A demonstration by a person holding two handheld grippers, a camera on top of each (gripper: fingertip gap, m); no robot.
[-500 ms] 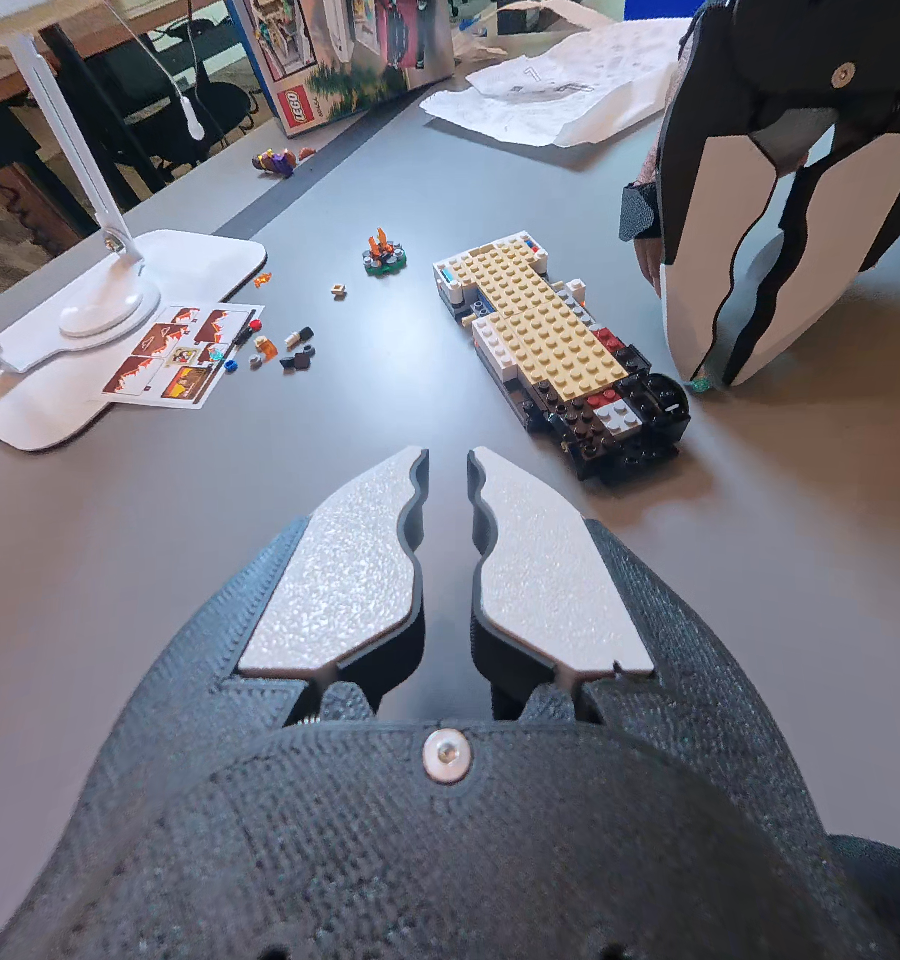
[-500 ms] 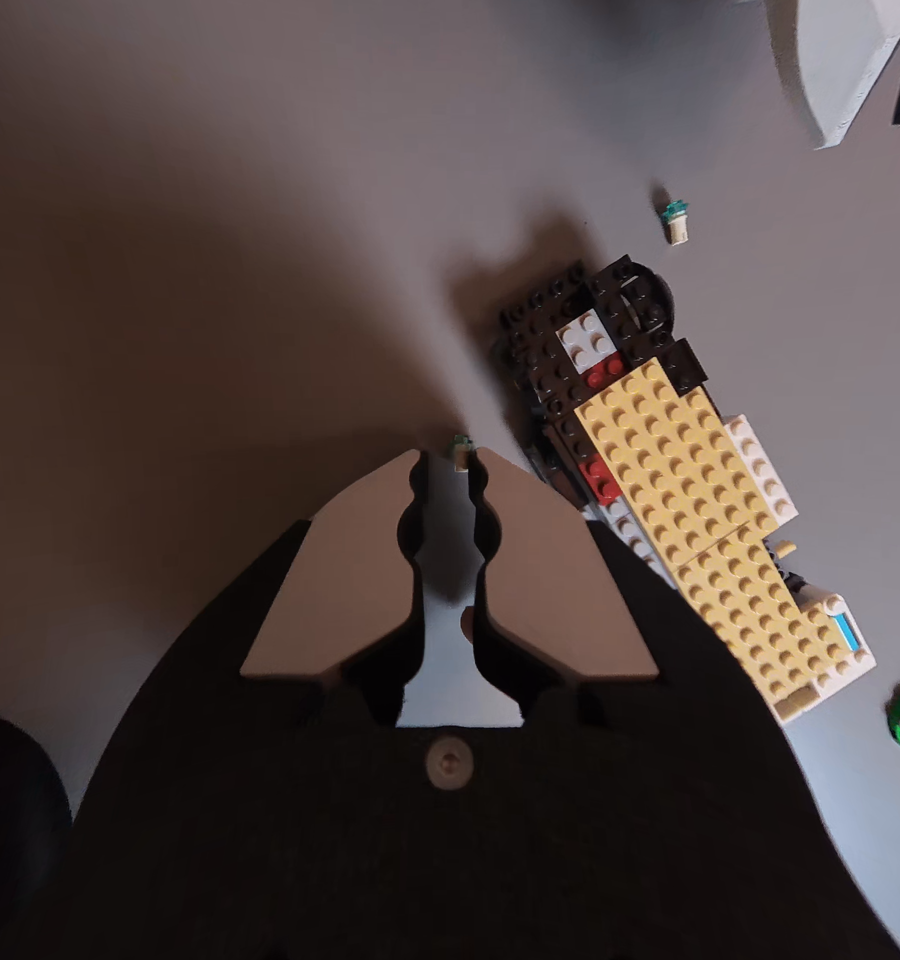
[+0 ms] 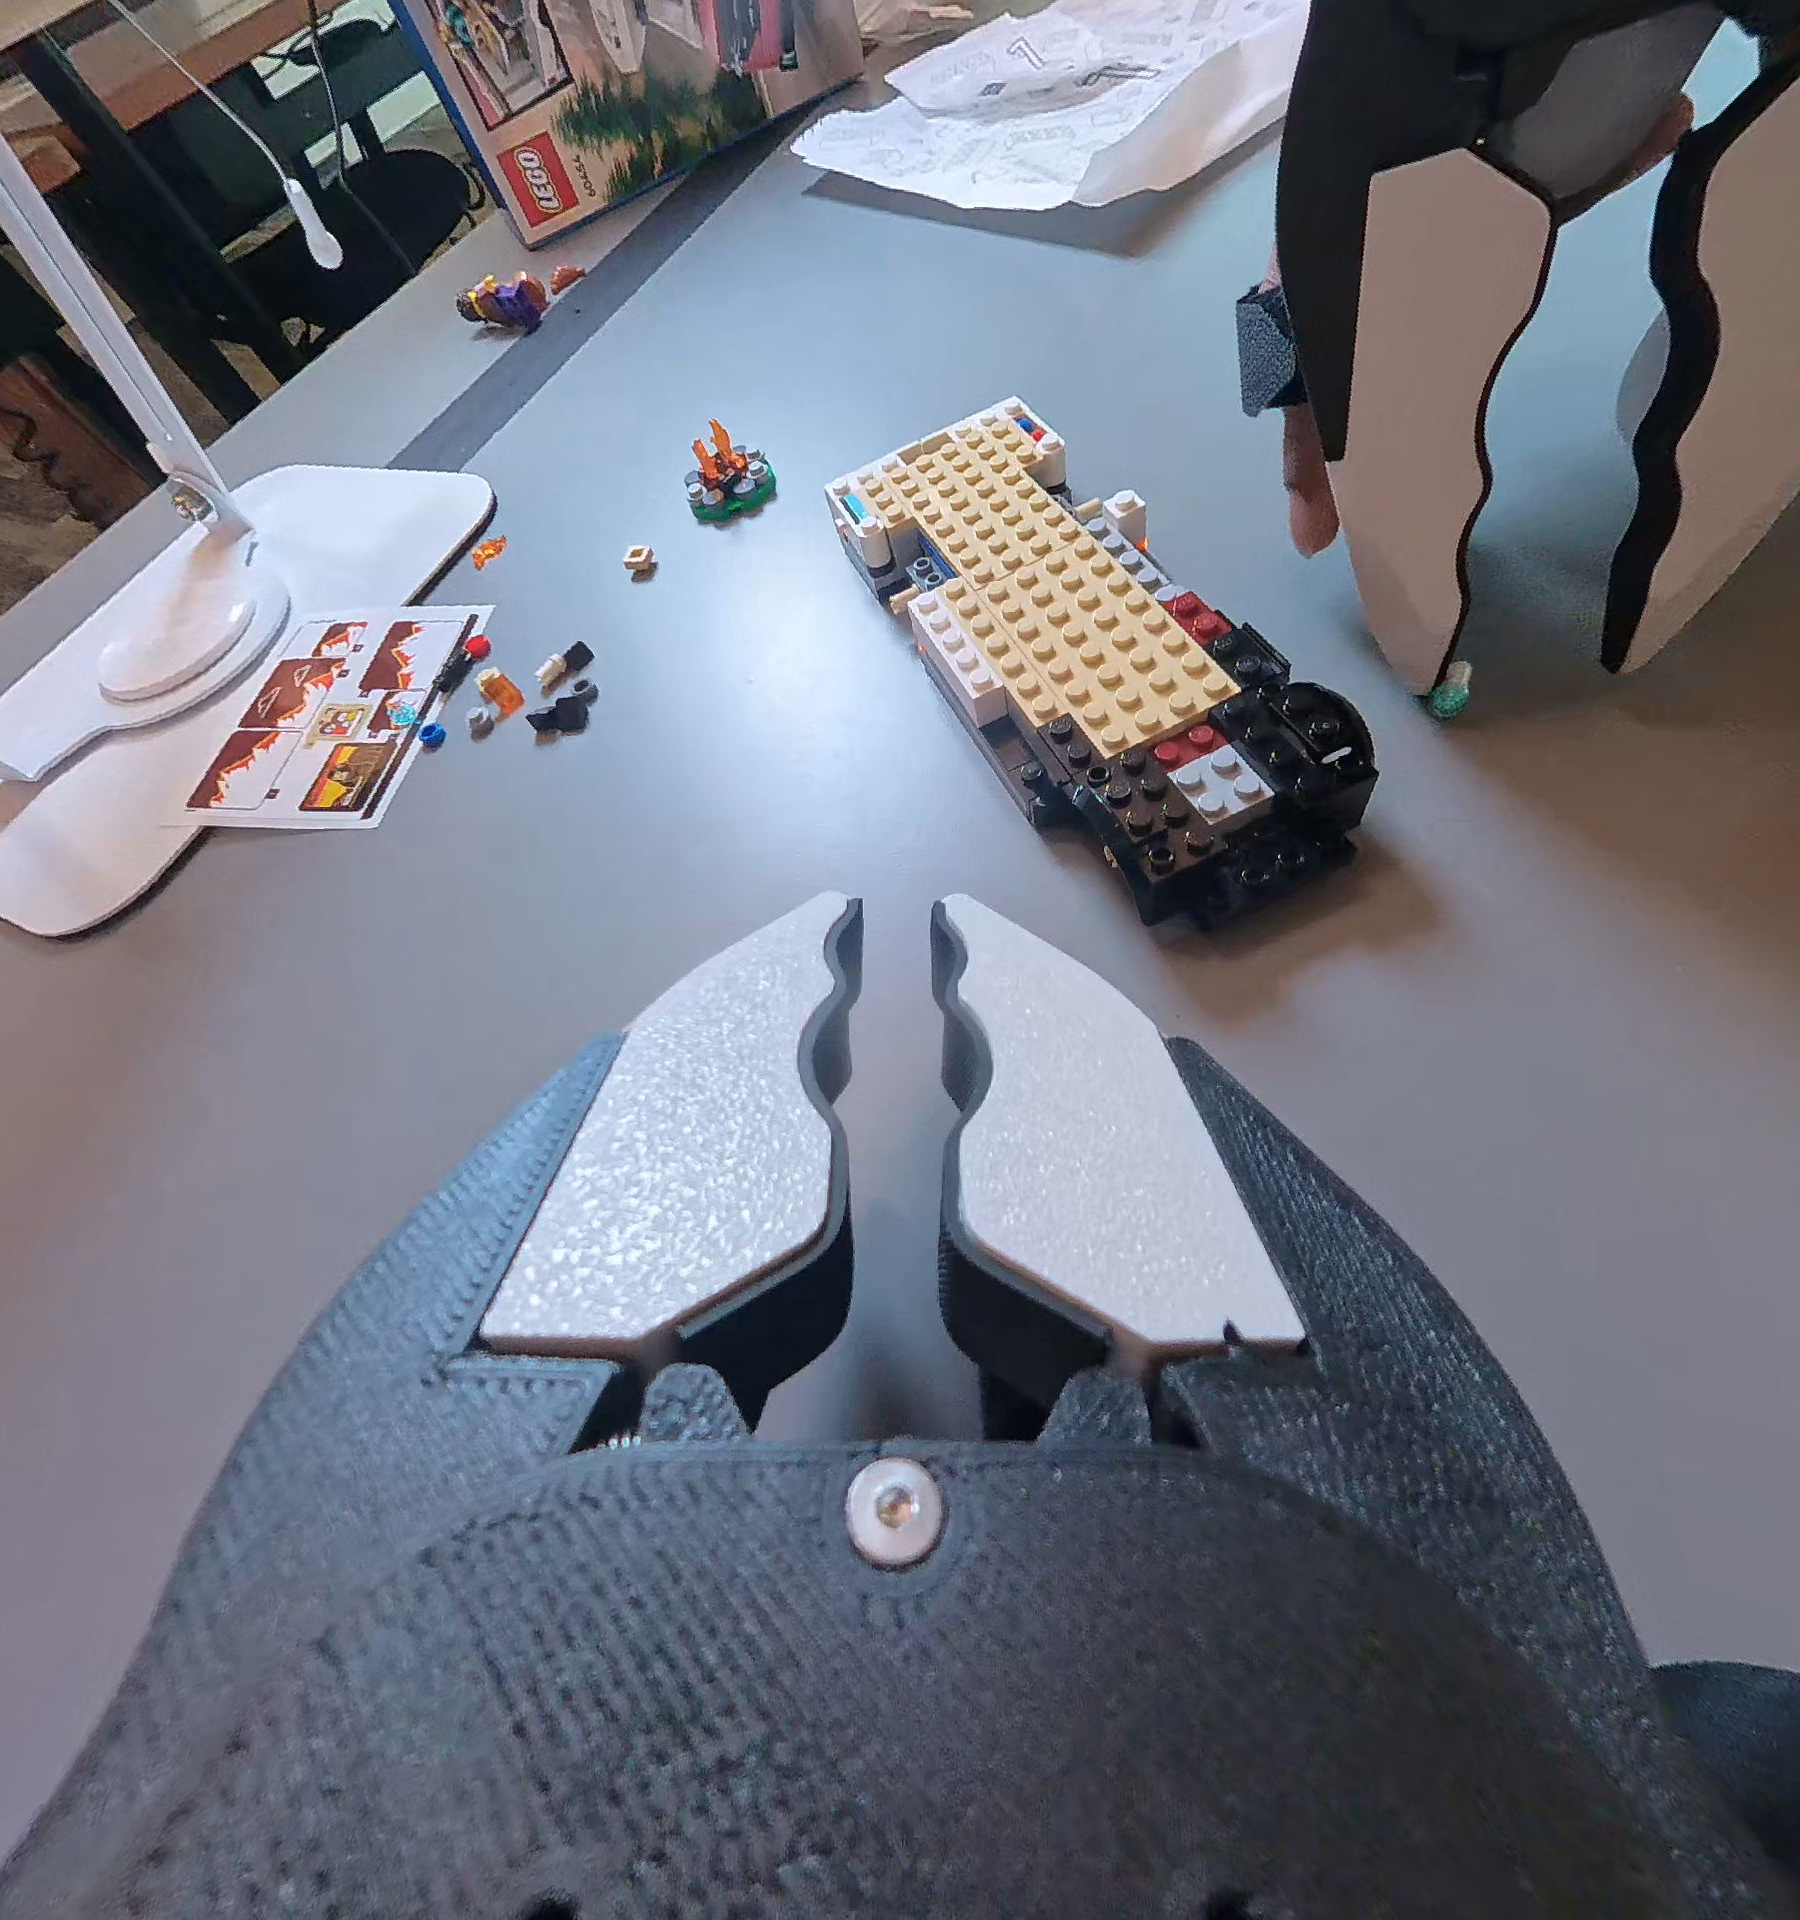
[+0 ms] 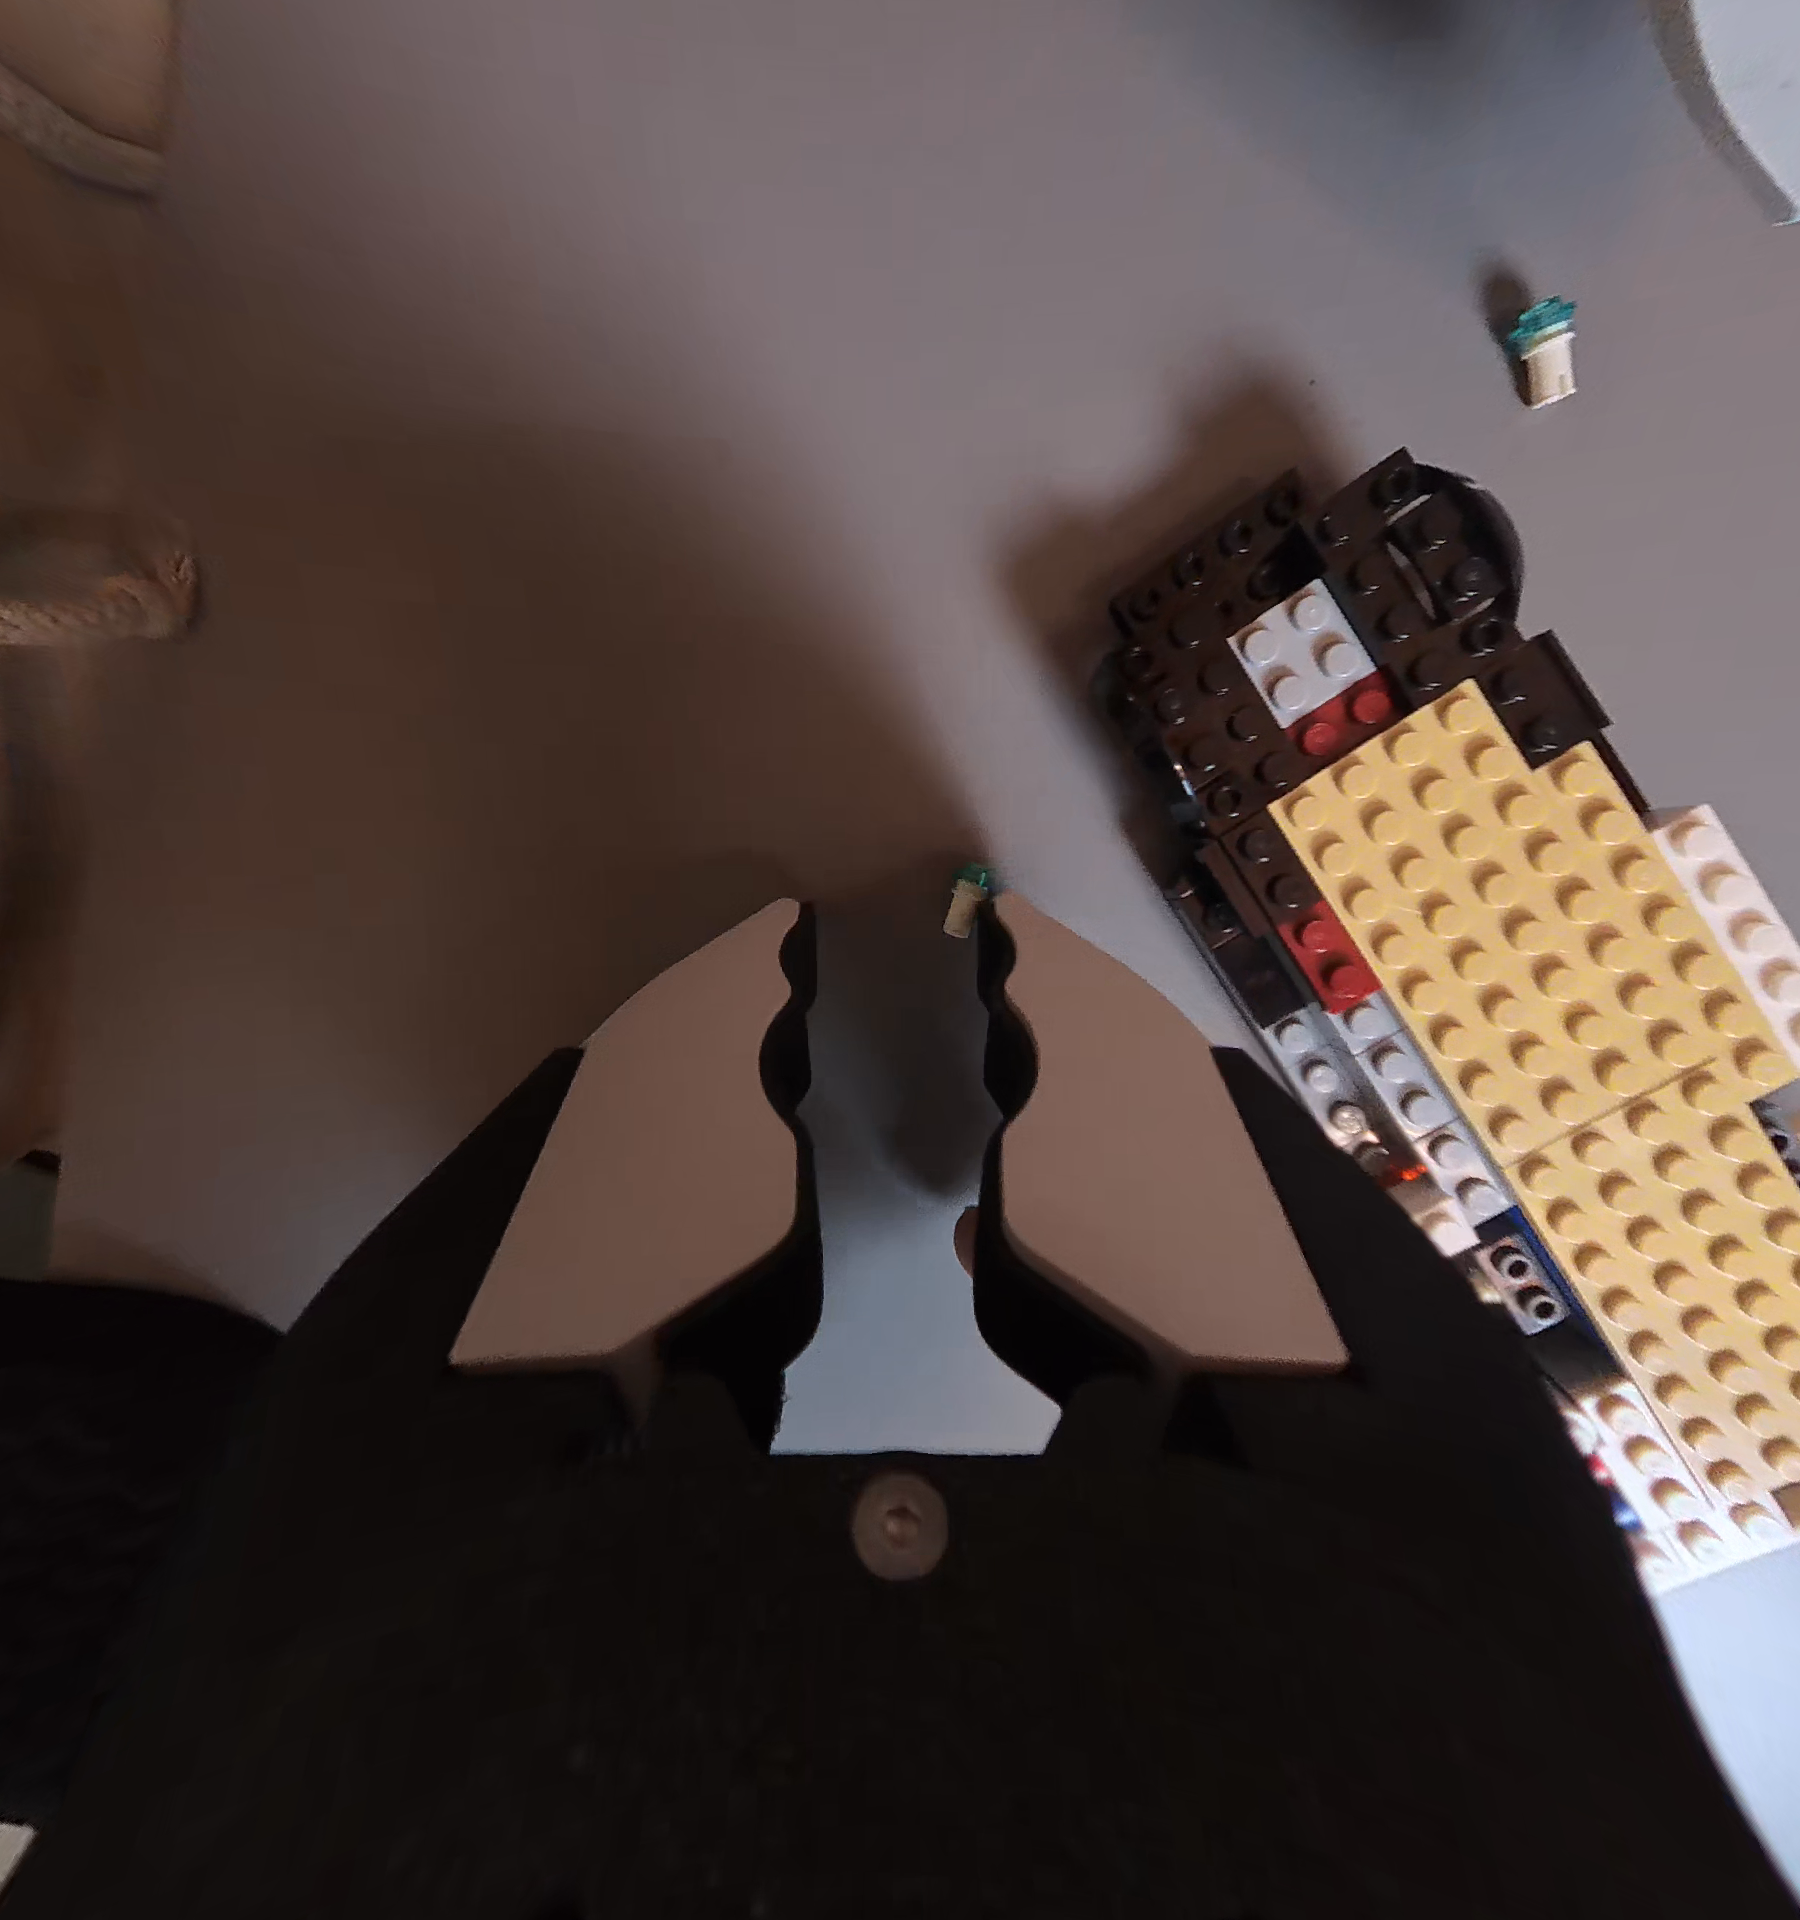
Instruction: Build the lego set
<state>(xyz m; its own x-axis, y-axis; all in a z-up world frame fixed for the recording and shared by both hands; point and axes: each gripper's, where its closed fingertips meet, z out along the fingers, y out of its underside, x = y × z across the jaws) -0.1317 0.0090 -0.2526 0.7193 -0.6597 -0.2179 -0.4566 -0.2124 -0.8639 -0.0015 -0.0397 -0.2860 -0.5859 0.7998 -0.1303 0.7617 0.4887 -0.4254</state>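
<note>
My left gripper (image 3: 898, 904) hovers low over the grey table (image 3: 667, 935), its jaws a narrow gap apart with nothing between them. A brick model (image 3: 1083, 644) with a tan studded top and a black end lies ahead to the right. My right gripper (image 4: 896, 909) points down at the table beside the model (image 4: 1498, 987), jaws open. A tiny tan piece with a teal top (image 4: 967, 902) lies on the table against the inner edge of one fingertip (image 4: 1010, 935); the other fingertip is clear of it. The left wrist view shows the same gripper (image 3: 1524, 670) and piece (image 3: 1449, 698).
A second tan-and-teal piece (image 4: 1540, 353) lies past the model's black end. A white lamp base (image 3: 252, 540), a sticker sheet (image 3: 324, 707), several small loose pieces (image 3: 522, 696) and a campfire build (image 3: 730, 478) sit on the left. A set box (image 3: 615, 104) and papers (image 3: 1062, 104) are at the back. The tips of one gripper are about 15 cm away from the tips of the other.
My right jaws have opened wider, and the small tan-and-teal piece that was between the tips now rests on the table beside one fingertip. My left jaws have barely changed.
</note>
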